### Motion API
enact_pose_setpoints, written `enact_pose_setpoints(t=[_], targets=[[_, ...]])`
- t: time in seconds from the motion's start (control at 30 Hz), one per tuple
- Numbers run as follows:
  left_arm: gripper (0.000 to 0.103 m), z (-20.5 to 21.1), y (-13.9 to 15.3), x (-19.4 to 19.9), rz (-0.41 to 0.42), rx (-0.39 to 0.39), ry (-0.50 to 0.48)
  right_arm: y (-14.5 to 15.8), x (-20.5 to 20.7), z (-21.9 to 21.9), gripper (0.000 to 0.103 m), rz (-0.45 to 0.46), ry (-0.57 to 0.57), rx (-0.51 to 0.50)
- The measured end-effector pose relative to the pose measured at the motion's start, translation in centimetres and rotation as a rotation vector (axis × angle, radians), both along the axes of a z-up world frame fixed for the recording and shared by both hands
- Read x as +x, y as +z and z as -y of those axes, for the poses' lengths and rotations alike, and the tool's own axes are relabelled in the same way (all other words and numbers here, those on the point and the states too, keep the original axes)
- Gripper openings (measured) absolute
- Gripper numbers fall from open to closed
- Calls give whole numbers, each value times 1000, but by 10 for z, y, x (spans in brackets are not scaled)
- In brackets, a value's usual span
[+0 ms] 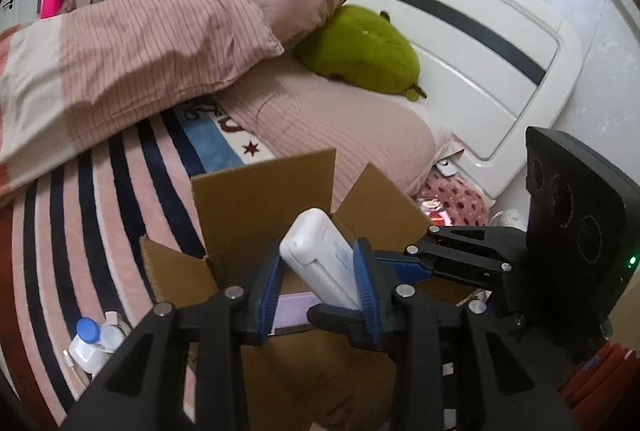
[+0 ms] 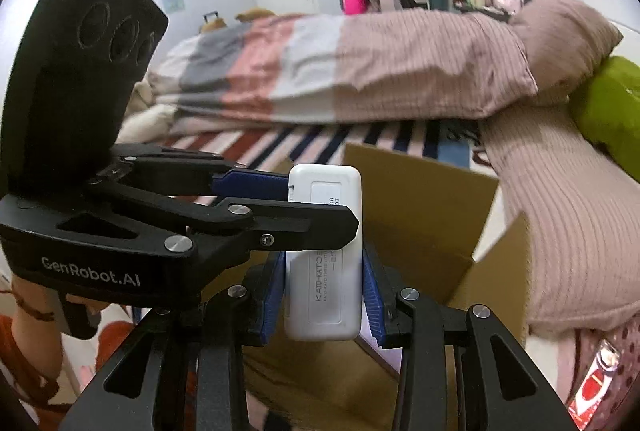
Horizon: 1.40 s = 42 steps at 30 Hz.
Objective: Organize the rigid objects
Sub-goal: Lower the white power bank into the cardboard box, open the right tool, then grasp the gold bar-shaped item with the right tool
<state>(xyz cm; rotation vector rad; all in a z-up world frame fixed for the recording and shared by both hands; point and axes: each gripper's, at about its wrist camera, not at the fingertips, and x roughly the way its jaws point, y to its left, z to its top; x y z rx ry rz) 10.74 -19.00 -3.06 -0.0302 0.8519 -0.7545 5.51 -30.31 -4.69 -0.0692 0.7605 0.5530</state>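
While both the left gripper (image 1: 320, 271) and right gripper (image 2: 324, 295) clamp the white rectangular plastic case (image 2: 324, 255), its long axis points at the open brown cardboard box (image 2: 420, 215) behind it, mid-frame.

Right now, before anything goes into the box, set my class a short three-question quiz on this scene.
1. True or false: the left gripper and the right gripper are both shut on the white rectangular plastic case.
2. What stands just beyond the case? A) an open brown cardboard box B) a metal bucket C) a glass bowl
3. What colour is the plush toy lying by the white headboard?
Key: 1 true; 2 A; 3 green.
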Motion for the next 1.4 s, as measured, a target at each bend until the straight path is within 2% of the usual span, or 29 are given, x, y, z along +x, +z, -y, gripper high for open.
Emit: enact_pose_setpoints(t=[0.03, 0.07, 0.13, 0.17, 0.23, 0.47, 0.57, 0.7, 0.8, 0.87, 1.0, 1.03, 1.1, 1.2, 1.27, 1.4], targets=[[39, 1, -2, 0, 2, 24, 11, -1, 1, 2, 31, -9, 0, -7], [51, 0, -2, 0, 6, 44, 22, -3, 3, 3, 31, -20, -1, -19], [68, -4, 0, -2, 17, 40, 31, -6, 4, 1, 33, -26, -22, -60], [70, -10, 4, -5, 28, 31, 40, -6, 3, 2, 40, -26, -34, -73], [76, -21, 11, -9, 49, 26, 65, -5, 0, 5, 47, -22, -40, -67], [81, -94, 36, -33, 133, 23, 220, 20, -18, -19, 47, 41, 6, -34], [82, -138, 36, -47, 162, 43, 314, 29, -28, -48, 47, 62, 83, 3], [82, -200, 22, -67, 171, 76, 439, 26, -40, -103, 47, 44, 222, 34], [82, -235, 2, -80, 150, 88, 501, 7, -42, -144, 54, -11, 295, 39], [82, -252, -13, -86, 132, 90, 527, -14, -41, -169, 63, -53, 332, 32], [82, -282, -48, -99, 78, 104, 576, -58, -38, -208, 64, -124, 355, -45], [82, -285, -54, -100, 70, 101, 582, -69, -36, -216, 64, -165, 354, -56], [82, -295, -66, -106, 54, 89, 591, -90, -27, -228, 64, -232, 337, -77], [82, -307, -78, -114, 38, 88, 613, -115, -11, -236, 64, -295, 245, -118], [82, -313, -83, -117, 32, 93, 630, -132, 1, -234, 64, -346, 181, -105], [82, -322, -88, -122, 20, 78, 645, -149, 17, -234, 64, -368, 106, -91]])
